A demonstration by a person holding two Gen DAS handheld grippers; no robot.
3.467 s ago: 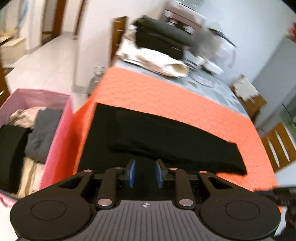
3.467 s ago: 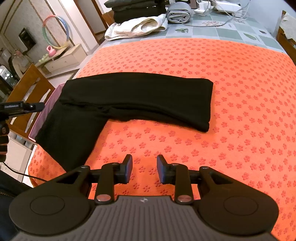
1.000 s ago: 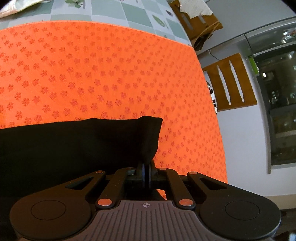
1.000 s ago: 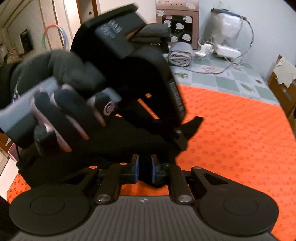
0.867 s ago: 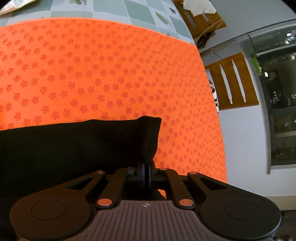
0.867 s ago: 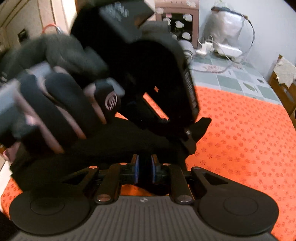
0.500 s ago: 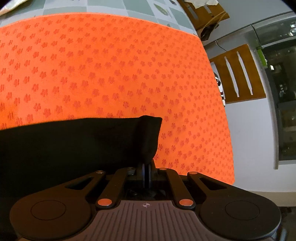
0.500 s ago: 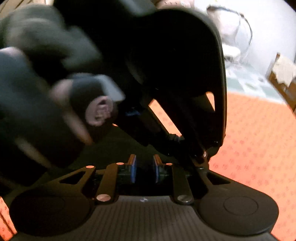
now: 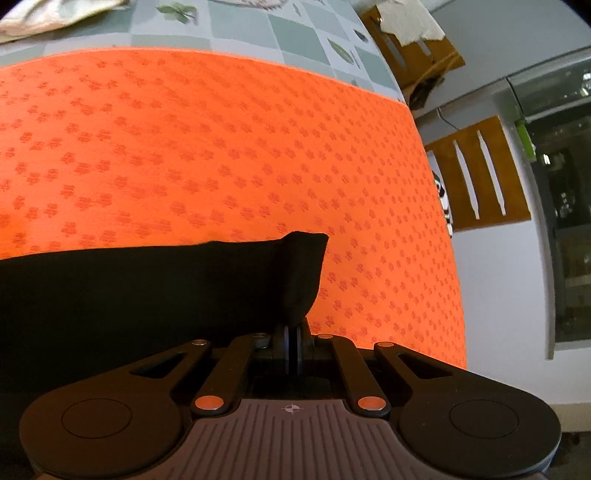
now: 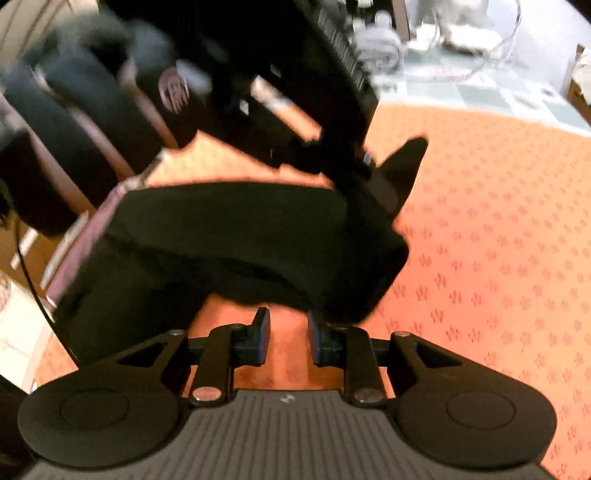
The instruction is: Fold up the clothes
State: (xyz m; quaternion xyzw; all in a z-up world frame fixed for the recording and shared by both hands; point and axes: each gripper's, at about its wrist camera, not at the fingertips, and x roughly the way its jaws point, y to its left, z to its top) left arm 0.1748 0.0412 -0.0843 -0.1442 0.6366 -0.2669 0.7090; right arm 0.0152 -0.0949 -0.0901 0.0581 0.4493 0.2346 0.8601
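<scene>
Pinching black garment (image 9: 155, 288) corner, left gripper (image 9: 291, 343), right gripper (image 10: 288, 336) jaws apart

Orange floral-print cloth (image 9: 229, 147) is covering the table ahead of the fingers. Beyond it, a grey-green checked tablecloth (image 9: 295, 33) with leaf motifs is showing. Right of the fingers, two wooden chairs (image 9: 480, 173) are standing against a pale wall (image 9: 498, 288); a glass-fronted cabinet (image 9: 565, 221) is sitting farther right.
</scene>
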